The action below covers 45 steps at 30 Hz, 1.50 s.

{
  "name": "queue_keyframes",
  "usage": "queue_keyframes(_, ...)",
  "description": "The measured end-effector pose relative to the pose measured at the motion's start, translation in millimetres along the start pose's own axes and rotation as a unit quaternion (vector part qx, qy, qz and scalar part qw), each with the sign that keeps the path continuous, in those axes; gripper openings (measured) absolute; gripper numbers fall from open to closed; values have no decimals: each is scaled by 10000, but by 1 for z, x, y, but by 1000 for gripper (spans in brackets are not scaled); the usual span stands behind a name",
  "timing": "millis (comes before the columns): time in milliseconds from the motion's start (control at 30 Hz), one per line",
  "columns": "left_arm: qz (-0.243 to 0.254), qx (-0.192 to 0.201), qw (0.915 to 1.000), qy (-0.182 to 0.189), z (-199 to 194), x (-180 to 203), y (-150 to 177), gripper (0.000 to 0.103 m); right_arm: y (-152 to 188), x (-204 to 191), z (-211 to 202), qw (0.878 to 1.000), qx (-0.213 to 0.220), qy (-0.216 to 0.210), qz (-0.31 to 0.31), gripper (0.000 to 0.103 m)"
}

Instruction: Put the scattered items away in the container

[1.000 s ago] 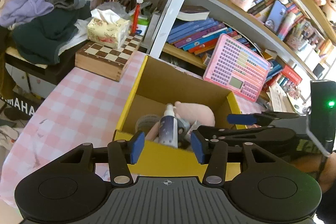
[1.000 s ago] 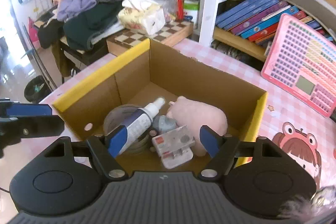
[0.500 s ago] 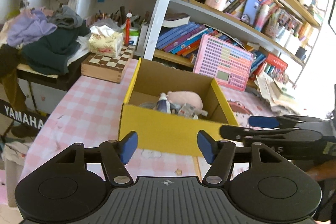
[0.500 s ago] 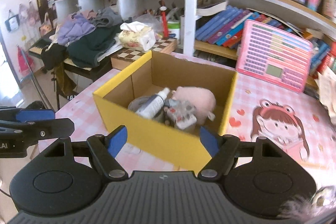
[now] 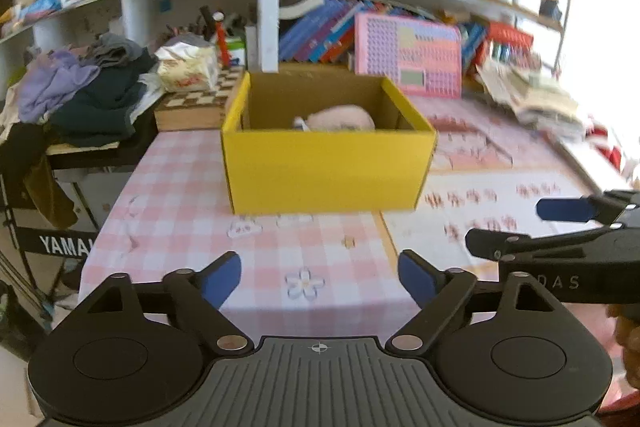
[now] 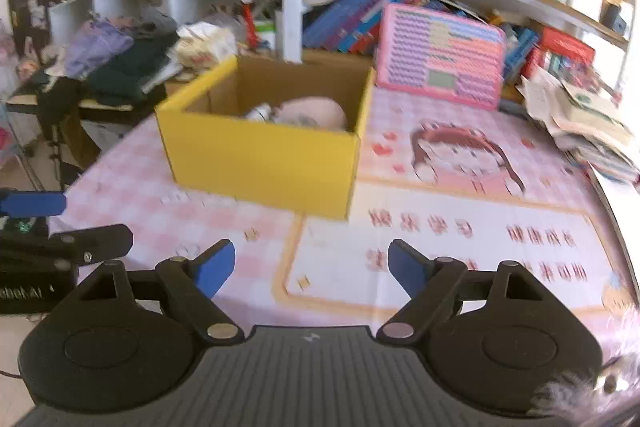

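A yellow cardboard box (image 5: pixel 328 171) stands on the pink checked tablecloth (image 5: pixel 192 219); it also shows in the right wrist view (image 6: pixel 264 163). Inside it I see a pink plush toy (image 5: pixel 340 118) (image 6: pixel 312 109) and the white tip of a spray bottle (image 6: pixel 258 113). My left gripper (image 5: pixel 320 277) is open and empty, well back from the box above the table's near edge. My right gripper (image 6: pixel 311 269) is open and empty, also back from the box. Each gripper shows at the side of the other's view: the right one (image 5: pixel 560 227) and the left one (image 6: pixel 48 223).
A chessboard box (image 5: pixel 192 107) with a tissue pack (image 5: pixel 186 67) sits behind the yellow box at left. A pink toy laptop (image 6: pixel 440 57) leans on the bookshelf. Piled clothes (image 5: pixel 88 87) lie left, stacked papers (image 6: pixel 584 123) right. A cartoon mat (image 6: pixel 460 219) covers the table's right half.
Both grippers have pulled back from over the box toward the table's near edge. The box now looks smaller and farther. Both stay open and empty.
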<state>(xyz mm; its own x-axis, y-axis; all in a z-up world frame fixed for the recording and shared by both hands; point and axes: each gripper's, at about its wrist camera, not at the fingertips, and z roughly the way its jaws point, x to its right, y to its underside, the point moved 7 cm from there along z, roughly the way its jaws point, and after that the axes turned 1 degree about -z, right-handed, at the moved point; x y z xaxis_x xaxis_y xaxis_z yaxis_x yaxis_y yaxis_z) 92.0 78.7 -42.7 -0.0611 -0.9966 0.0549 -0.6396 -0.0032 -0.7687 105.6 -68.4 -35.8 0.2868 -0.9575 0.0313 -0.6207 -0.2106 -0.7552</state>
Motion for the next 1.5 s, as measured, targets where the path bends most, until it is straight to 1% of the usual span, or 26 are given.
queue_keyframes(100,93,-142,9999,20,3,8,8,90,11,5,-5,9998,-78,164,104,87)
queue_keyframes(200,128,-253,9996,-75,5,11,14,93,18,12,-9,9990,-105,359,227,90)
queue_keyframes(300,94,-334,9993,-168,7,12,20,97,27,18,-10,9982,-223,437,351,92)
queue_keyframes(500,25,-468,9986,-227,10,11,25,97,42,20,-8,9968,-481,419,473,94)
queue_keyframes(633,26,-518,9985,-199,11,13,25,97,42,20,-9,9969,-476,416,475,96)
queue_keyframes(867,-50,-573,9982,-154,14,15,25,103,40,20,-8,9972,-473,409,415,96)
queue_keyframes(1167,-169,-685,9975,-85,15,13,27,103,40,20,-8,9972,-473,402,419,96)
queue_keyframes(1500,-175,-667,9976,-98,13,14,28,103,41,21,-8,9973,-481,388,399,96)
